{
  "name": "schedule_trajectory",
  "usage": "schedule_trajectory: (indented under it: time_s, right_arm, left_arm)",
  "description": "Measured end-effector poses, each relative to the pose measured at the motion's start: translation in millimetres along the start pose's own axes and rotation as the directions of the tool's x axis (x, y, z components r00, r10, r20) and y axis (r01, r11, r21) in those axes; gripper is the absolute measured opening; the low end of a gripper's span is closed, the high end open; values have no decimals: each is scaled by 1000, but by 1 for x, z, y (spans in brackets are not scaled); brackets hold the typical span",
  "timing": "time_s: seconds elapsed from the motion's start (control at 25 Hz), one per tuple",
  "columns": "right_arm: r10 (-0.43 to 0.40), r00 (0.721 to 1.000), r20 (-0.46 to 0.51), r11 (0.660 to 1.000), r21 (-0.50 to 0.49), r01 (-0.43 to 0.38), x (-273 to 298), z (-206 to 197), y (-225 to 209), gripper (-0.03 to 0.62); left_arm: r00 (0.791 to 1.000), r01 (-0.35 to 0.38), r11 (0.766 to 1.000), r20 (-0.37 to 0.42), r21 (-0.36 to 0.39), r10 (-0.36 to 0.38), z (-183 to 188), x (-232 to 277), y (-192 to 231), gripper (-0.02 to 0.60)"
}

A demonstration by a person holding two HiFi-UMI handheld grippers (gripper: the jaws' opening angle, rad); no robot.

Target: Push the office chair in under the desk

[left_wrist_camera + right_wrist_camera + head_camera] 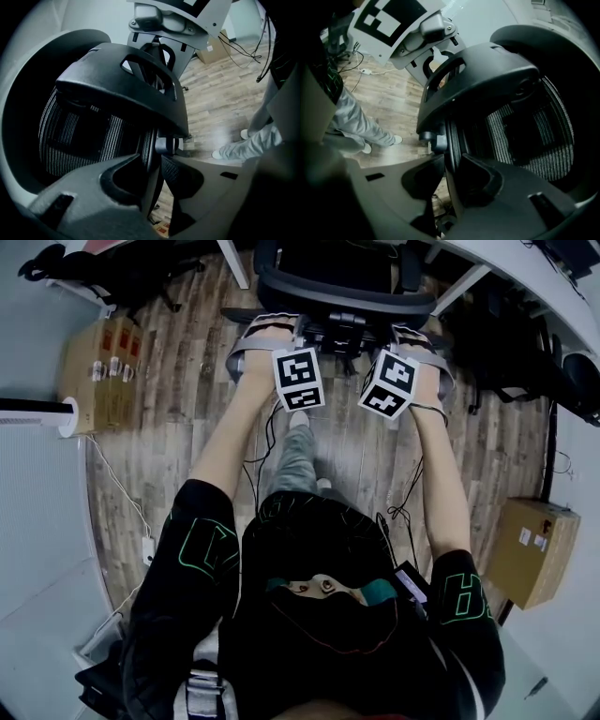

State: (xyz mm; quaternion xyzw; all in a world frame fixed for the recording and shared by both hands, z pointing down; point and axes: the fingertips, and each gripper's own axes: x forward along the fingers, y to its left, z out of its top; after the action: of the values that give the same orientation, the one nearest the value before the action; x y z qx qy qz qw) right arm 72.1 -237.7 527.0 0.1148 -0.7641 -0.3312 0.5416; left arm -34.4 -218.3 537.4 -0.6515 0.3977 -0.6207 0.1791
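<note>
The black office chair [347, 287] stands in front of me at the top of the head view, its mesh backrest [93, 126] facing me, with the white desk [525, 268] beyond it. My left gripper [152, 161] straddles the backrest's left rim; its jaws stand wide, with a sliver of floor showing beside the rim. On the other side, my right gripper [451, 161] has both jaws against the backrest's [525, 126] right rim. In the head view both grippers, left [281, 332] and right [405, 334], sit side by side at the backrest's top edge.
A cardboard box [98, 371] sits on the wooden floor at the left, another box [534, 549] at the right. A white upright unit [37, 418] stands at the far left, with cables trailing over the floor. Black chairs [112, 273] flank the desk.
</note>
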Motion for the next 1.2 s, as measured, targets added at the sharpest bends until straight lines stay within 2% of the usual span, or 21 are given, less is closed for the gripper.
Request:
schedule_trajectory:
  time_s: [0.36, 0.96, 1.2]
  right_arm:
    - [-17, 1000, -11, 1000, 22, 18, 46, 10, -52, 121]
    - [-13, 999, -41, 998, 64, 15, 123, 46, -136, 120]
    - [33, 998, -46, 996, 85, -29, 142, 49, -156, 115]
  left_arm:
    - [999, -6, 1000, 51, -6, 6, -18, 45, 48, 146]
    - [999, -13, 1000, 52, 22, 12, -68, 122, 133, 146]
    - [998, -8, 1000, 62, 25, 7, -74, 144, 153, 146]
